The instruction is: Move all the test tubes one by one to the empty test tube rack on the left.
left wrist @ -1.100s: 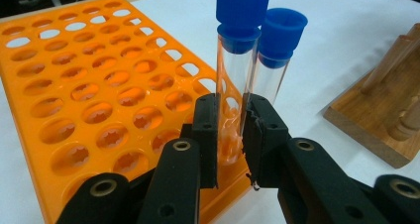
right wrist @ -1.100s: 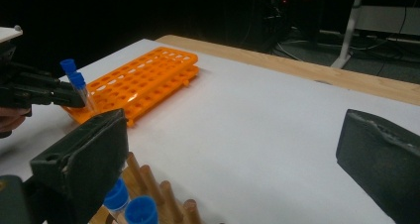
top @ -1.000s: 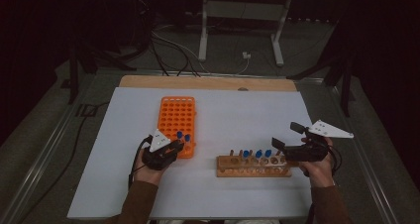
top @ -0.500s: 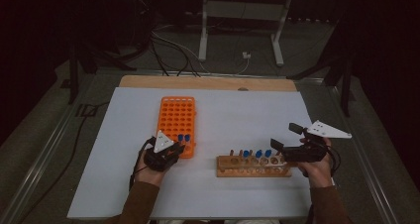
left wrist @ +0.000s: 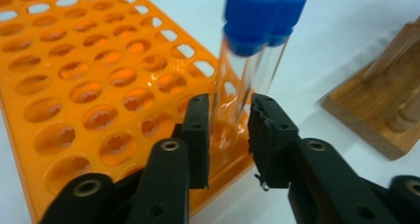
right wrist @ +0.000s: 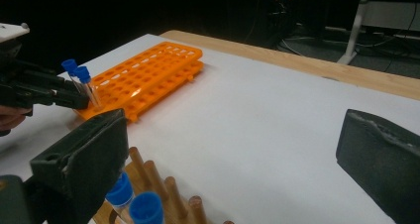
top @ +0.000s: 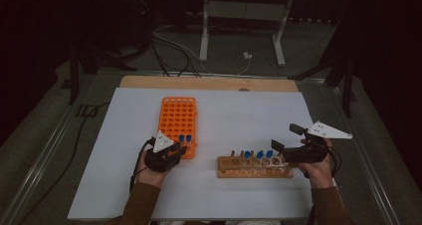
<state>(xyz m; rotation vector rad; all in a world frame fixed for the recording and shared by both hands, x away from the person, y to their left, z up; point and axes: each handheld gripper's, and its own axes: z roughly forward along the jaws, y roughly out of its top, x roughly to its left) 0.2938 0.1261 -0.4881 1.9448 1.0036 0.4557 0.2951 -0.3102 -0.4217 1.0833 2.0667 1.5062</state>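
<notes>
From the high view: orange rack [top: 178, 124] lying on the white table sheet [top: 239, 110], two blue-capped tubes [top: 185, 138] upright in its near right corner, left gripper [top: 174, 153] right at that corner. Wooden rack [top: 255, 167] to the right, near the front edge, carrying three more blue-capped tubes [top: 258, 155]; right gripper [top: 286, 141] at its right end, jaws spread wide with nothing between them. In the left gripper view: left gripper [left wrist: 228, 135] on either side of the nearer glass tube [left wrist: 233, 80] in the orange rack [left wrist: 89, 95], jaws just easing apart, narrow gaps showing between pads and glass, so released rather than clamped; second tube just behind the first, caps touching; corner of the wooden rack [left wrist: 376, 120] at the right. In the right gripper view: right gripper [right wrist: 233, 144] gaping over bare white sheet, holding nothing; blue caps [right wrist: 133, 201] and wooden pegs of the wooden rack at the bottom; farther off, left gripper [right wrist: 79, 102] at the two tubes [right wrist: 81, 83] in the corner of the orange rack [right wrist: 143, 78].
</notes>
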